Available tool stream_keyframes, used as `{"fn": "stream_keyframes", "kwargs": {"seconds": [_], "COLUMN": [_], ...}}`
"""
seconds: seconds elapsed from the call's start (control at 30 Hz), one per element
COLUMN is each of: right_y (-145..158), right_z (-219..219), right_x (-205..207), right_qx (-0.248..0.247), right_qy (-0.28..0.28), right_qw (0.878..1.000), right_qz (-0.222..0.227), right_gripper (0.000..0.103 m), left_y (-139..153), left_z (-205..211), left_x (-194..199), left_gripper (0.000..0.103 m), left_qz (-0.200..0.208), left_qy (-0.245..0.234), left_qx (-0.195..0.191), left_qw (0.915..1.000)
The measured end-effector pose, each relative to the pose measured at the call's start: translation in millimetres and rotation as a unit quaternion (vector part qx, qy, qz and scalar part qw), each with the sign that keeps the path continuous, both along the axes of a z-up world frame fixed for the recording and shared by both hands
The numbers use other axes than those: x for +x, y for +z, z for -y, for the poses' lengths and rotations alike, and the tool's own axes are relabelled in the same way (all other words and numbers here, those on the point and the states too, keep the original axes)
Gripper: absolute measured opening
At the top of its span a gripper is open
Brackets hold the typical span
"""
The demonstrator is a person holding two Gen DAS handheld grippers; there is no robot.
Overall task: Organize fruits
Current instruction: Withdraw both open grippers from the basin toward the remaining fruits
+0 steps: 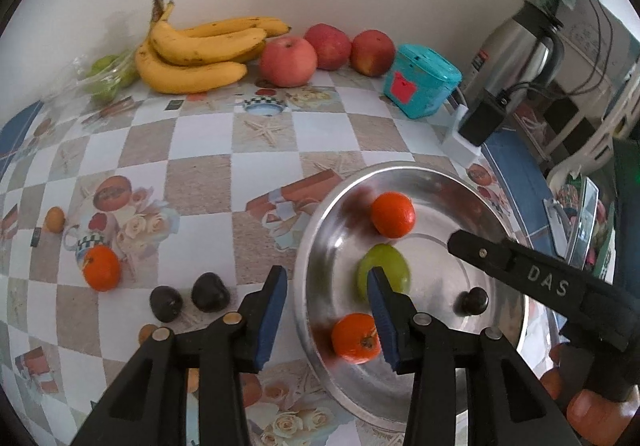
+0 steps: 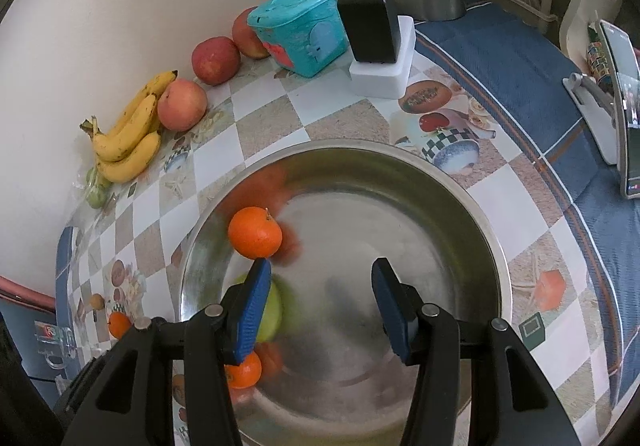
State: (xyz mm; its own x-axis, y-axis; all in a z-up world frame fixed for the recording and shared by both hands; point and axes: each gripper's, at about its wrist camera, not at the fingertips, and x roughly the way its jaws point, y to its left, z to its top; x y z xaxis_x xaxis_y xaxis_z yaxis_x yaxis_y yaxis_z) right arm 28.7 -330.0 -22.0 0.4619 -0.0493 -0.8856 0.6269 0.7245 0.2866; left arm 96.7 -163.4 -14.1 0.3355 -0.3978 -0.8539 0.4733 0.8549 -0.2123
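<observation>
Our counter with its checked, picture-printed cloth (image 1: 200, 182) carries a round steel bowl (image 1: 400, 174) near its front edge, holding two orange mandarins (image 1: 393, 215), a green fruit (image 1: 386, 270) and a dark plum (image 1: 473, 301) (yellow bananas (image 1: 192, 54) line the back edge). Our left gripper (image 1: 328, 310) and right gripper (image 2: 320, 304) both hang released, grasping nothing.

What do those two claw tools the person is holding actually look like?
Both are black plastic. The left gripper and the right gripper each have two fingers faced with ribbed blue pads, carried on slotted black arms joined by round silver pins. Seen from the left wrist camera, the right tool's side bears raised letters reading DAS. No cables or sleeves are visible.
</observation>
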Motion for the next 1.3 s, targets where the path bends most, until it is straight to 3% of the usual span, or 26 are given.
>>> {"fn": "stream_keyframes", "kwargs": {"seconds": [0.57,0.87,0.97,1.03,1.17,1.3], "right_y": [21.2,30.3,27.6,24.3,19.5,14.2], "right_z": [-17.4,-27.1,-27.5,-27.1,-27.3,-25.4], "right_x": [-1.7,-0.2,1.4,2.4,3.9,3.7], "right_qx": [-0.019,-0.032,-0.031,-0.030,-0.038,-0.040], "right_qy": [0.029,0.044,0.045,0.045,0.045,0.041], "right_qw": [0.999,0.999,0.999,0.999,0.998,0.998], "right_qz": [0.003,0.008,0.003,-0.004,-0.019,-0.030], "right_gripper": [0.054,0.054,0.054,0.054,0.055,0.070], "left_y": [13.2,14.6,13.5,11.9,6.2,-0.7], "left_z": [-74.1,-95.7,-97.5,-97.4,-98.2,-99.6], "left_x": [27.6,32.5,32.4,32.5,33.1,34.0], "left_gripper": [0.045,0.047,0.053,0.064,0.074,0.083], "left_qz": [-0.032,-0.043,-0.045,-0.047,-0.054,-0.062], "left_qy": [0.129,0.161,0.166,0.168,0.177,0.184], "left_qx": [0.003,0.000,0.004,0.009,0.022,0.030], "left_qw": [0.9911,0.9860,0.9851,0.9847,0.9826,0.9804]}}
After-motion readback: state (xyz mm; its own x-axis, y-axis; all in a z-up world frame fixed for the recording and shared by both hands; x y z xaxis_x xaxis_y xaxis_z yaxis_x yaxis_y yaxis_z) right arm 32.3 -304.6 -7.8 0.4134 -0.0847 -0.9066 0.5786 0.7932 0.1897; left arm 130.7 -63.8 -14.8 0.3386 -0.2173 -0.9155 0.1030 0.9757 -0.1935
